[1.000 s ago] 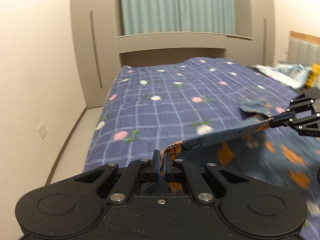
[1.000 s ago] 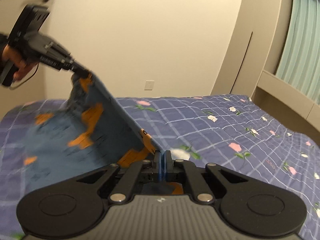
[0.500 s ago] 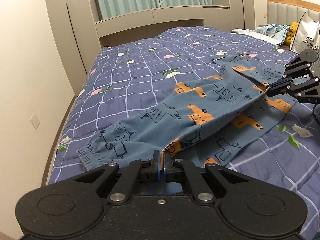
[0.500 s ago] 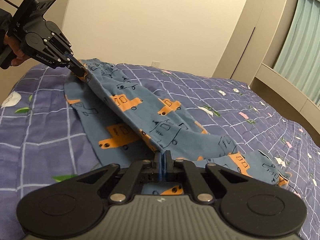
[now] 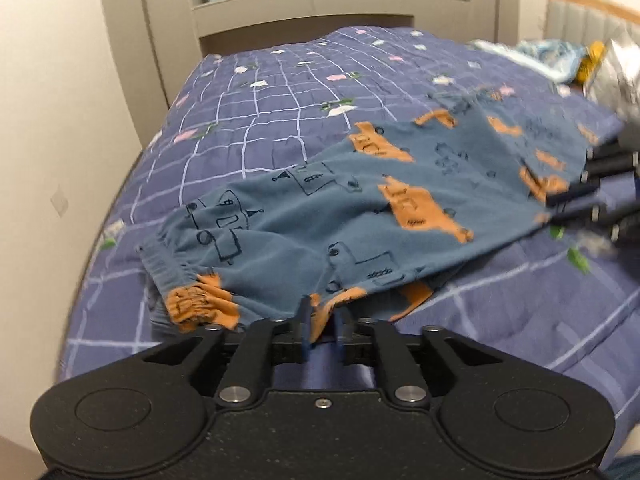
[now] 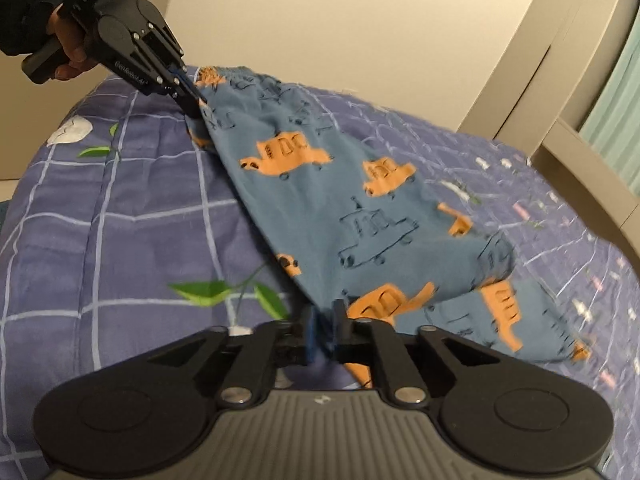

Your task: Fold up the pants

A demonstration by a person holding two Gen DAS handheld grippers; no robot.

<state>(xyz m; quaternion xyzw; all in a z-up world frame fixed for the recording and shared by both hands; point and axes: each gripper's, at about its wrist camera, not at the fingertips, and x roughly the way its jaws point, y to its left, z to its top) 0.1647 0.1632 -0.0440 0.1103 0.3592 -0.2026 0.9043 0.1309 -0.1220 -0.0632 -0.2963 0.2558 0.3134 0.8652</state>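
Since a second ago we have brought the pants (image 5: 400, 208) down from the air; now they lie folded over on the checked bedspread (image 5: 256, 128), cuffs at the near left. Our left gripper (image 5: 322, 326) sits at the near edge, its jaws opening with the orange-printed hem loose between them. Our right gripper (image 6: 325, 326) is likewise opening, blue fabric still between its fingers. At far right, beyond the pants, lie bags and bundled cloth (image 5: 560, 56).

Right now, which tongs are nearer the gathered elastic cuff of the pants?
Left. The left tongs sit just beside the cuff, jaws opening around the pants' edge; the right tongs are at the far end.
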